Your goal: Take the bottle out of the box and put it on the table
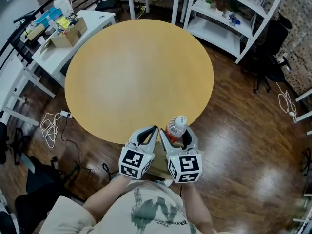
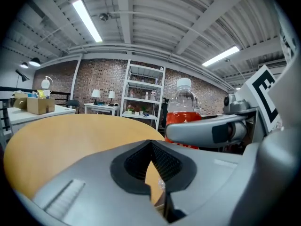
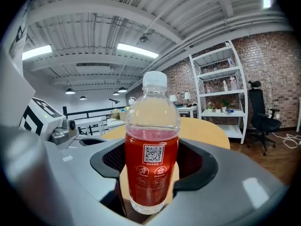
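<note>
A clear bottle with a white cap and red drink stands upright between the jaws of my right gripper, which is shut on its lower half. In the right gripper view the bottle fills the middle, the dark pads pressing its sides. Close on its left, my left gripper is shut with nothing between its pads. From the left gripper view the bottle shows at the right. Both grippers hang at the near edge of the round wooden table. A brown box lies mostly hidden beneath them.
A white desk with a small cardboard box and clutter stands at the back left. White shelves and a black office chair are at the back right. Cables lie on the wooden floor at the left.
</note>
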Tool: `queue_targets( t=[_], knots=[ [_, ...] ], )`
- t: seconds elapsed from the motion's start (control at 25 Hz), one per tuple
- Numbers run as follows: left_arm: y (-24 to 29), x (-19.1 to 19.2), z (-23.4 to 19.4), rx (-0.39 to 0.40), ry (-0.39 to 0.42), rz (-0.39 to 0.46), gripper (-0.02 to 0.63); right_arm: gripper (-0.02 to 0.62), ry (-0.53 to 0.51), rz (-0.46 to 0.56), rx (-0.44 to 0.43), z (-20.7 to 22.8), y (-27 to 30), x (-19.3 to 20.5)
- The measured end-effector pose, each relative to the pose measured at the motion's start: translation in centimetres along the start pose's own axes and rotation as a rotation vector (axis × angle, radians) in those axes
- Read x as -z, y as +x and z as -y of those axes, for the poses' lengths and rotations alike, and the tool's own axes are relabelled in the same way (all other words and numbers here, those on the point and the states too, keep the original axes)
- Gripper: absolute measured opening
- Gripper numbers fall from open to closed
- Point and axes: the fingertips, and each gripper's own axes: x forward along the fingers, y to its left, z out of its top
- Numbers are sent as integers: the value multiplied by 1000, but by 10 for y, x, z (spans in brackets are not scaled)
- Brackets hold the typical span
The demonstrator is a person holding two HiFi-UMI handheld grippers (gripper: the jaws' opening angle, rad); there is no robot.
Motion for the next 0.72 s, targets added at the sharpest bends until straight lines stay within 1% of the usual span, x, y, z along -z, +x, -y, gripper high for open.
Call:
queue_targets(
  t=[0.28, 0.52, 0.72],
  knots=[
    [-7, -18, -89, -53, -18, 38, -3, 304, -48, 8, -50, -51, 76, -18],
    [-12, -20, -157, -92, -41, 44, -3, 305, -76, -16, -45, -78, 134, -18],
    [-11, -16, -194, -98, -55, 35, -3, 305, -79, -20, -28, -91, 171, -12]
  ],
)
